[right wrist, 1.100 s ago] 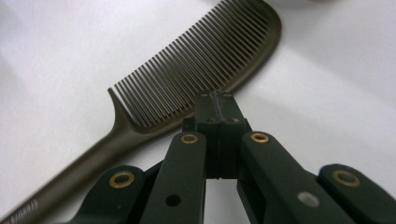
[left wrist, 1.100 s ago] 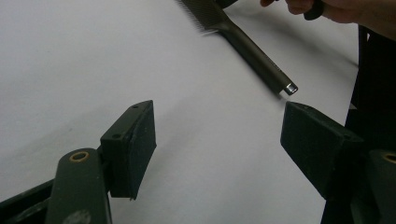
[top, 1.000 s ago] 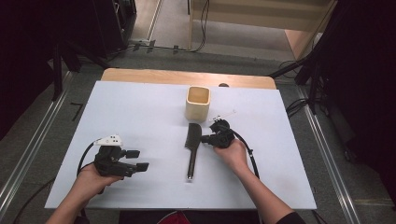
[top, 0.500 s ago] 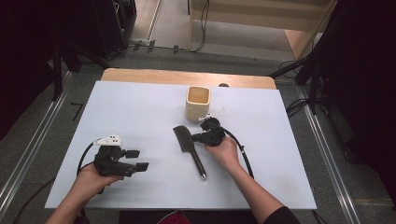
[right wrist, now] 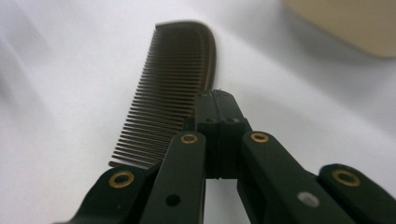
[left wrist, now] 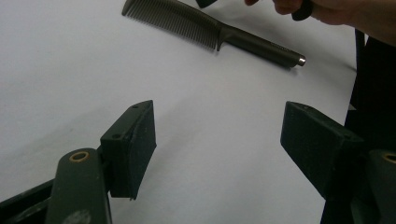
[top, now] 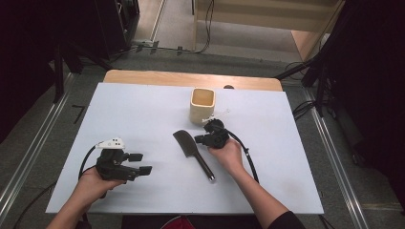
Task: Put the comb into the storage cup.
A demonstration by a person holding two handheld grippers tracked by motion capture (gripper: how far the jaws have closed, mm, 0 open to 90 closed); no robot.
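A dark comb (top: 190, 150) lies flat on the white table sheet (top: 143, 109), its toothed head pointing up-left and its handle running down-right. My right gripper (top: 197, 140) is shut with nothing between its jaws. In the right gripper view its closed tips (right wrist: 215, 95) rest against the spine of the comb (right wrist: 173, 79). My left gripper (top: 142, 163) rests at the lower left of the table in a hand. Its jaws stand wide open and empty (left wrist: 217, 135), pointing toward the comb (left wrist: 210, 30). A beige cup (top: 202, 105) stands upright just behind the right gripper.
The cup (right wrist: 345, 23) shows blurred at the top right of the right gripper view. The hand holding the right gripper (left wrist: 327, 11) appears at the top right of the left gripper view. A wooden table edge (top: 191, 78) runs behind the sheet, with cables on the floor beyond.
The comb has turned on the table: its head swung left and its handle end swung right. The right gripper shifted slightly up and left against it. The left gripper stayed put.
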